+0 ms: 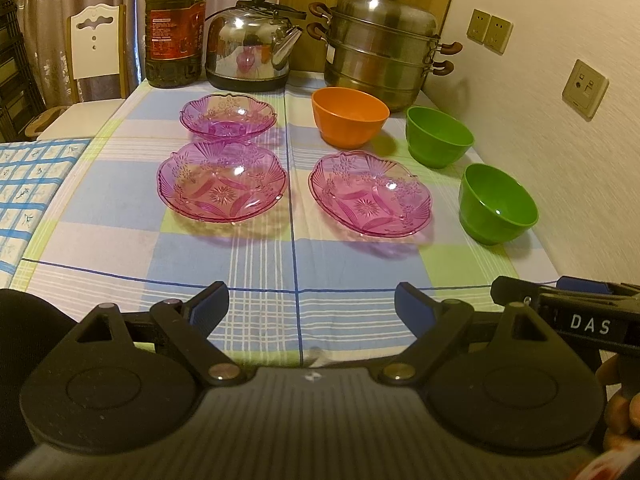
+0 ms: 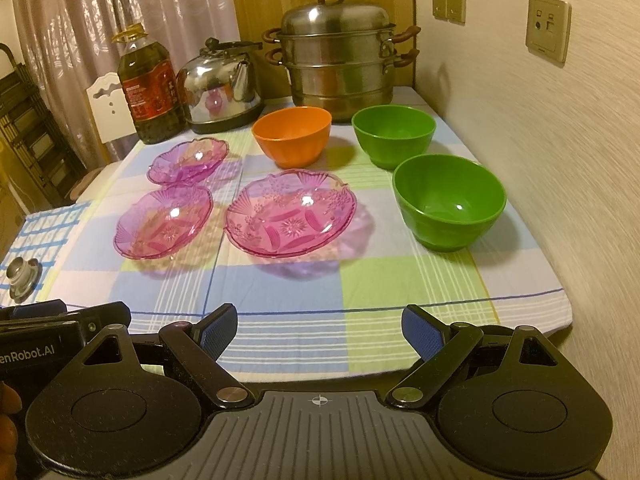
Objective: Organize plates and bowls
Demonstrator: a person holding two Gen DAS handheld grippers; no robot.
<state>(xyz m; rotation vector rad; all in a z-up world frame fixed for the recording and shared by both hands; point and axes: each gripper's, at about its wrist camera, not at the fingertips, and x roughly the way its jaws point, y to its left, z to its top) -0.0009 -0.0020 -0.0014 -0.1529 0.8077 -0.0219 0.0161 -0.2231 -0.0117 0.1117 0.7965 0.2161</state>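
Spread wide and empty, the left gripper [image 1: 312, 304] and right gripper [image 2: 319, 326] are held at the near table edge. Three pink plates [image 1: 222, 182] are grouped left; orange bowl [image 1: 350, 116] and two green bowls [image 1: 498, 204] right

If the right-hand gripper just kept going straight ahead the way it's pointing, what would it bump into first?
Most likely the nearest purple plate, which lies almost dead ahead of the open right gripper. Only bare tablecloth lies between. Depth is hard to judge; aimed lower, it would touch the cloth first.
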